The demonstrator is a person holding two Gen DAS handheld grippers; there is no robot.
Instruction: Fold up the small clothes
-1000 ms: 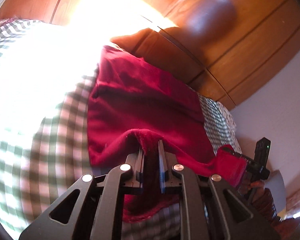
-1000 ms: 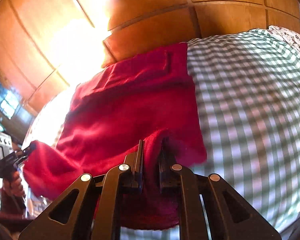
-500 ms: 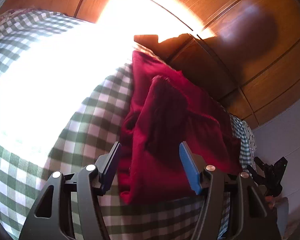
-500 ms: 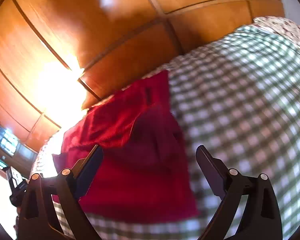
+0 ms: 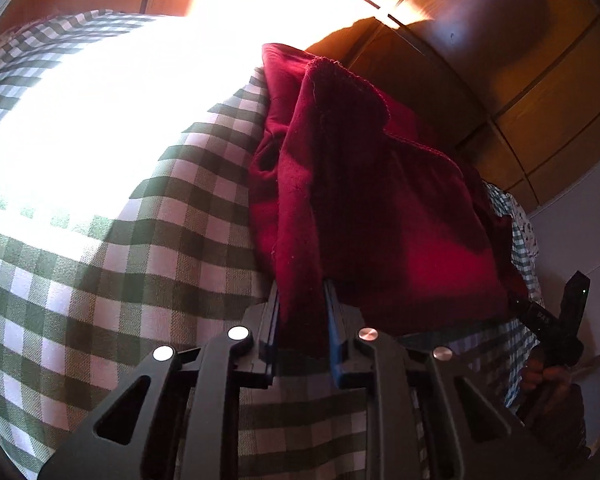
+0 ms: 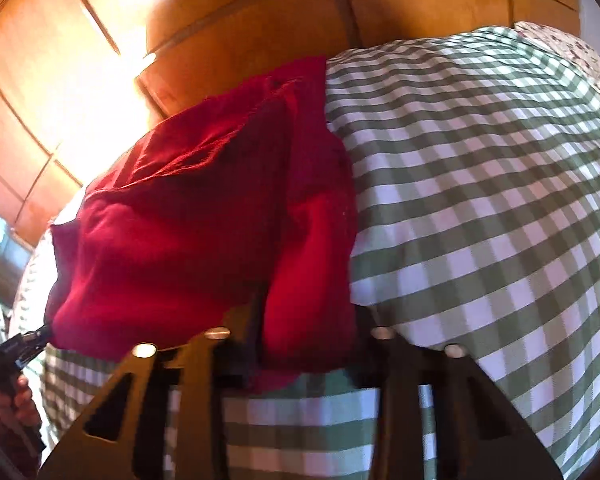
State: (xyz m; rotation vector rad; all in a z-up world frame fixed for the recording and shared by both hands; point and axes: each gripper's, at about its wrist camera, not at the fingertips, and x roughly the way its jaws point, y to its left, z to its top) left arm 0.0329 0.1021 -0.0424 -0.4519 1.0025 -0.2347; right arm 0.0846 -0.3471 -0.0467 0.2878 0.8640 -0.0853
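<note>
Left fingers: blue pads (image 5: 332,322) clamped on the near left fold of the red garment (image 5: 364,208); jaws have just been closing, cloth between them.
Right fingers: clamped on the garment's near right edge (image 6: 312,300); jaws have just been closing, cloth between them; view blurred.
Left gripper (image 5: 302,320): at the garment's near edge.
Right gripper (image 6: 308,344): same edge, opposite corner.
Garment: folded, resting on green checked cloth (image 5: 100,280).
Behind garment: wooden panelled doors (image 6: 240,32), strong glare.
</note>
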